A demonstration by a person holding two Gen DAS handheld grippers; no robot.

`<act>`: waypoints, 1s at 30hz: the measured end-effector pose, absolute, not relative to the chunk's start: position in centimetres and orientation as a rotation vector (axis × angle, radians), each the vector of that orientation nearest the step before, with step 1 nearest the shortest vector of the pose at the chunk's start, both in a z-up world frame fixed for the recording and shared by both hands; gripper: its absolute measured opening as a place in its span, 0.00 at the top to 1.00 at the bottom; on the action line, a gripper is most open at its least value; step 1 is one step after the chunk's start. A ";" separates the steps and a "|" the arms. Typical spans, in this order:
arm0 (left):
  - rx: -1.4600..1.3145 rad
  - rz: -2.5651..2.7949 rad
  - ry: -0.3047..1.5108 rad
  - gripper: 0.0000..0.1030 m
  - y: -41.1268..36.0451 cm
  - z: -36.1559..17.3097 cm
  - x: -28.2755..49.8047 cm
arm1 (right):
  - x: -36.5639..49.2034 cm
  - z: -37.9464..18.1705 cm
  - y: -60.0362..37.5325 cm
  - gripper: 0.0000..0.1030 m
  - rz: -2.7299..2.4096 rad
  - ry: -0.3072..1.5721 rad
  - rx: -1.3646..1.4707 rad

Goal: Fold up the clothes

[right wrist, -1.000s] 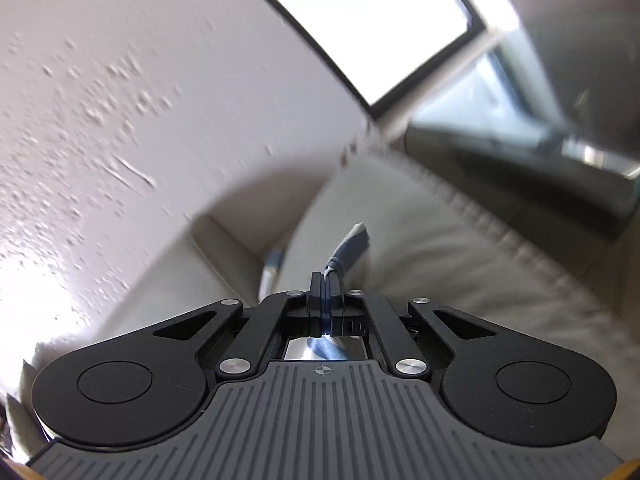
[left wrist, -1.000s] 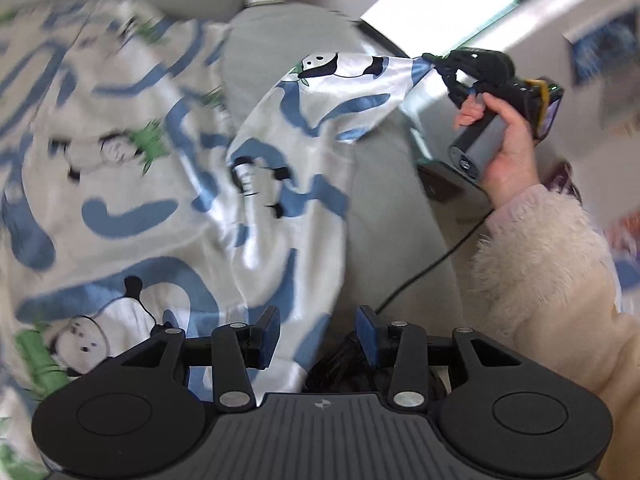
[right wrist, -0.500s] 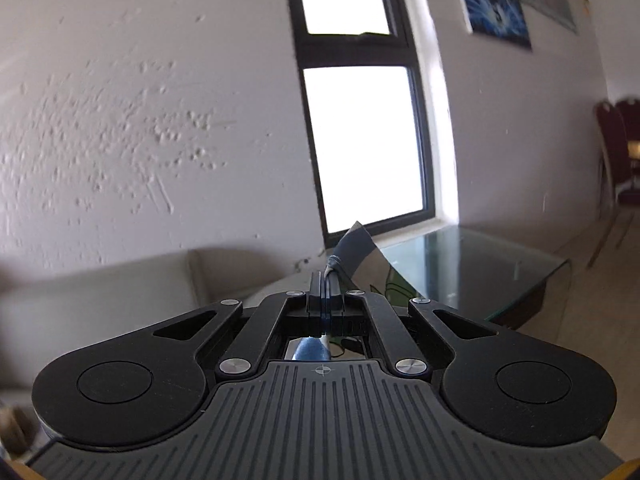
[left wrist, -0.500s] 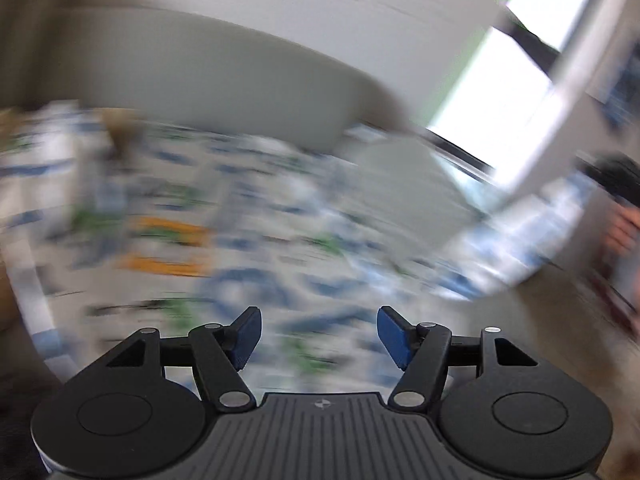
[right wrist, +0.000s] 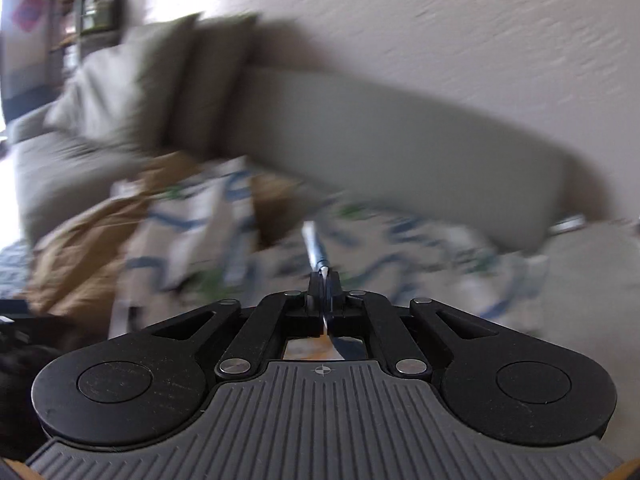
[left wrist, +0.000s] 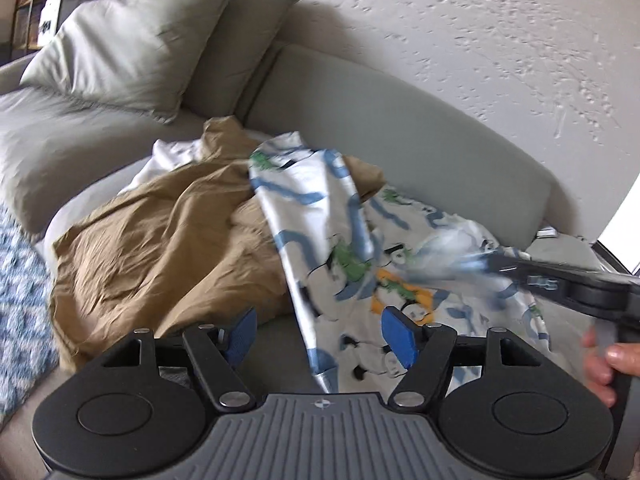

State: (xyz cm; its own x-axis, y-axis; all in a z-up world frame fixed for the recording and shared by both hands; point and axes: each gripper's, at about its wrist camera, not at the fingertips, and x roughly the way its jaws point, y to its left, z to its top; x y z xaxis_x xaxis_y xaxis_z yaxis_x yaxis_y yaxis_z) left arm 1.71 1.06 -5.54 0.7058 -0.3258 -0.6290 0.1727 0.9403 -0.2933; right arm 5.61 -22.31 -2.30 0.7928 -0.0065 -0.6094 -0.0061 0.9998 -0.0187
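Grey fabric sofa seat showing bare only in a narrow strip just ahead of the left gripper, between a rumpled tan cloth heap on the left and a white panda-print garment with blue swirls on the right. Beyond both, hemmed in by the curved grey backrest under a rough white wall. Far left, blocked by two grey-green pillows leaning on the backrest. From the right, crossed by the right gripper over the garment. Open grey cushion past the garment's right edge.
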 end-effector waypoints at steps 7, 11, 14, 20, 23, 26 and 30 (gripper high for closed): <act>-0.267 -0.337 0.819 0.36 0.4 -7.6 2.5 | 1.9 -3.1 -23.4 0.54 0.012 0.736 0.257; -0.317 -0.349 0.850 0.40 -0.8 -8.5 3.6 | -4.4 -2.9 -29.0 0.54 -0.054 0.703 0.527; -0.409 -0.355 0.888 0.50 -1.8 -9.1 5.1 | -10.4 -3.6 -32.7 0.56 -0.094 0.646 0.754; -0.385 -0.403 0.909 0.51 -5.2 -9.0 5.2 | -18.0 -8.5 -36.3 0.60 -0.122 0.572 1.192; -0.280 -0.487 0.963 0.51 -6.9 -9.9 4.9 | -19.3 -10.9 -36.3 0.58 -0.149 0.546 1.335; -0.192 -0.526 1.029 0.51 -7.5 -11.1 4.2 | -18.0 -12.8 -34.9 0.54 0.000 0.669 1.389; -0.171 -0.522 1.023 0.51 -6.0 -10.5 2.6 | -14.6 -15.5 -29.6 0.51 0.325 1.073 1.297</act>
